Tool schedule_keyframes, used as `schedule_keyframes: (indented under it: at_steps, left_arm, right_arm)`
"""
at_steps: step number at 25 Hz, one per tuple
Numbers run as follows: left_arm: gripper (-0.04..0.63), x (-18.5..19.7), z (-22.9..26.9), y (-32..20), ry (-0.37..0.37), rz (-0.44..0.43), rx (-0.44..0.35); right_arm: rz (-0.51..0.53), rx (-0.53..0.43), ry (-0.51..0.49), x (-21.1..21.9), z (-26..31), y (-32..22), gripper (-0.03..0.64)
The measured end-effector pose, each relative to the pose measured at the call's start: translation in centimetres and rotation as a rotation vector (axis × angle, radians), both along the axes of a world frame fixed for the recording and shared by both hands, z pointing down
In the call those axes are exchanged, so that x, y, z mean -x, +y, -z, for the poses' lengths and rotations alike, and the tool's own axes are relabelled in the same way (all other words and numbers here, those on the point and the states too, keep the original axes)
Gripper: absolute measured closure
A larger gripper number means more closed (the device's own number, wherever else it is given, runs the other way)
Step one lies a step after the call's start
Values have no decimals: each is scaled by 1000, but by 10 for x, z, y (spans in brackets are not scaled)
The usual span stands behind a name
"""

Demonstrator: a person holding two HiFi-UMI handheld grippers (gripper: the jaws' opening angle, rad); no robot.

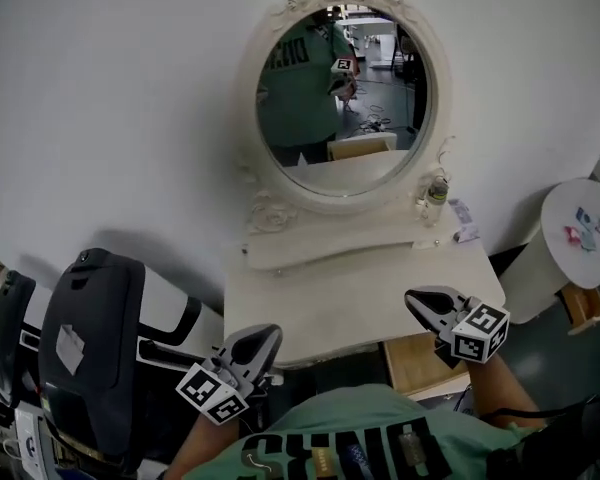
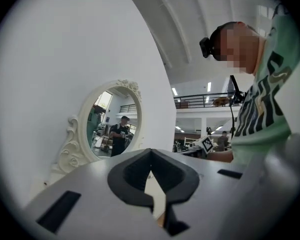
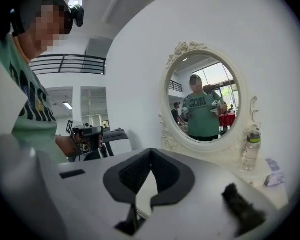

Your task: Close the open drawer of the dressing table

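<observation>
The white dressing table (image 1: pixel 330 308) stands against the wall under an oval mirror (image 1: pixel 342 93). Its drawer (image 1: pixel 417 364) is pulled out below the front edge at the right, showing a wooden inside. My right gripper (image 1: pixel 414 297) hovers over the table's front right corner, just above that drawer, jaws shut and empty. At the table's front left corner my left gripper (image 1: pixel 269 334) is also shut with nothing in it. The left gripper (image 2: pixel 150 151) and the right gripper (image 3: pixel 150 150) each point across the tabletop toward the other, with the mirror (image 3: pixel 205 101) beside them.
A water bottle (image 1: pixel 436 196) and a small box (image 1: pixel 464 233) stand at the table's back right. A black wheeled case (image 1: pixel 90 348) sits to the left. A round white side table (image 1: pixel 580 223) at the right has its own small drawer (image 1: pixel 585 308) open.
</observation>
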State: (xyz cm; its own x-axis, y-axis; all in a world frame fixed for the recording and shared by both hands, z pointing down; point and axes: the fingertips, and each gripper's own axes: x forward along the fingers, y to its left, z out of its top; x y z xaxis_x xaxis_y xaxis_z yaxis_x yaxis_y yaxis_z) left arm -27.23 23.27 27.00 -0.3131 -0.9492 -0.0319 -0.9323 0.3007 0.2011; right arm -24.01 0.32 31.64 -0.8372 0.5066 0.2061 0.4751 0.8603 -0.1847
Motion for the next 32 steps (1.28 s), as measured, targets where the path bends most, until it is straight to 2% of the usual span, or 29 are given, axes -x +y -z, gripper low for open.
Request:
schedule_keyframes:
  at_steps: [8, 12, 15, 19, 22, 32]
  left_arm:
    - [588, 97, -1, -18, -18, -307, 3]
    - [588, 108, -15, -38, 11, -479, 13]
    - [588, 107, -22, -63, 30, -565, 6]
    - [588, 73, -27, -106, 35, -728, 31]
    - [588, 39, -30, -137, 12, -814, 60]
    - [588, -108, -47, -242, -7, -919, 155]
  right_arm:
    - [-284, -32, 25, 42, 13, 9, 606]
    - [-415, -67, 59, 26, 7, 17, 606]
    - [-513, -59, 78, 6, 0, 2, 606]
    - [-683, -29, 88, -49, -3, -20, 606]
    - [-770, -6, 81, -94, -7, -38, 606]
    - [-890, 27, 47, -248, -30, -109, 606]
